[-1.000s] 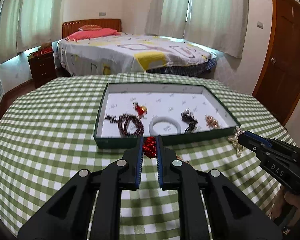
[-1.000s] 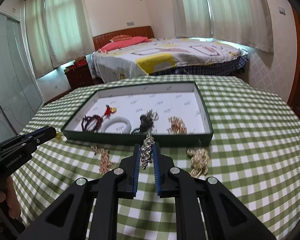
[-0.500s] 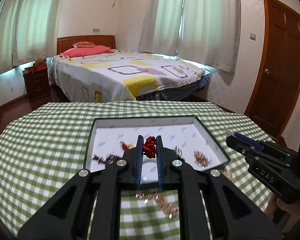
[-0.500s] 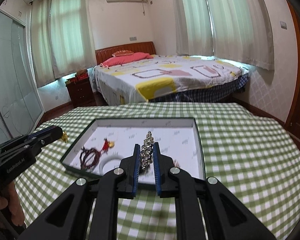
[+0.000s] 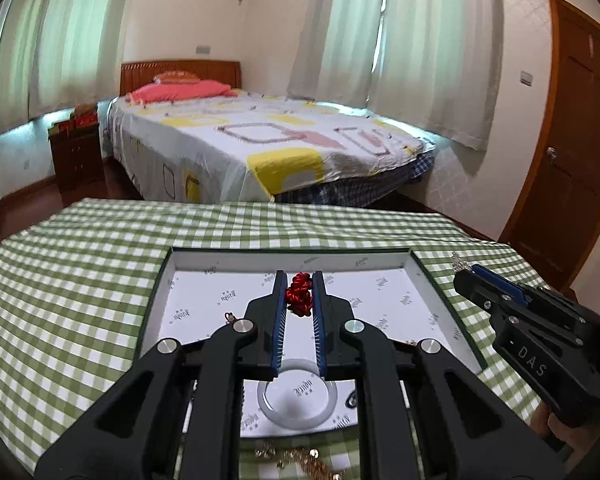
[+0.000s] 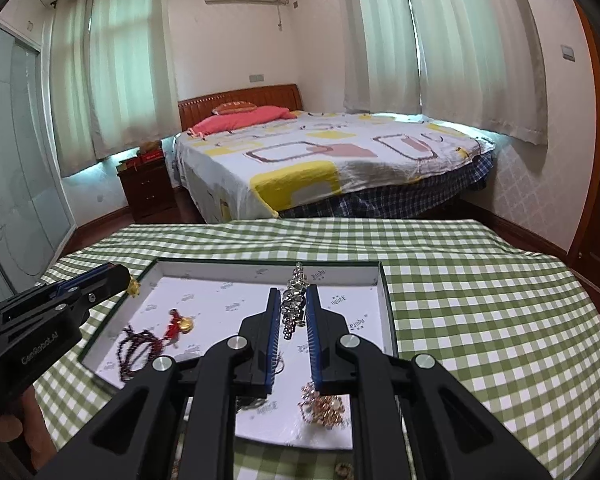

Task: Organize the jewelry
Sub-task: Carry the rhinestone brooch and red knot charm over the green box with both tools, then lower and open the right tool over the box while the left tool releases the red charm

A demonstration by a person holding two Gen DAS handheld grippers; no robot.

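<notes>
- Left wrist view shows your left gripper (image 5: 299,292) pinching a red knotted ornament (image 5: 299,299) between its blue-lined fingers (image 5: 279,312); the piece is a tight, glossy bunch of red cord, held above the far half of the tray (image 5: 448,304).
- Your right gripper (image 5: 470,272) enters that view from the right, with white letters "DAS" readable on its black body; a bit of silver chain shows at its tip.
- Right wrist view has your right gripper (image 6: 293,308) clamped on a silver rhinestone chain (image 6: 294,304), a sparkling string of clear stones that stands up past the fingertips, over the tray's far right part.
- Your left gripper (image 6: 118,278) comes in from the left there; its side carries white print that reads roughly "GenRobot.AI", though the letters are blurred. A small gold bit shows at its tip.
- The tray is a shallow, dark green box with a white lining printed with small grey script logos too fine to read; it rests on the table (image 6: 480,300), covered in green-and-white check cloth.
- Inside the tray lie a dark red bead string (image 6: 136,346), a red tassel with a gold charm (image 6: 180,325), a white bangle (image 5: 298,398) and a rose-gold sparkly piece (image 6: 326,406).
- A gold chain (image 5: 296,460) lies on the cloth just outside the tray's near wall.
</notes>
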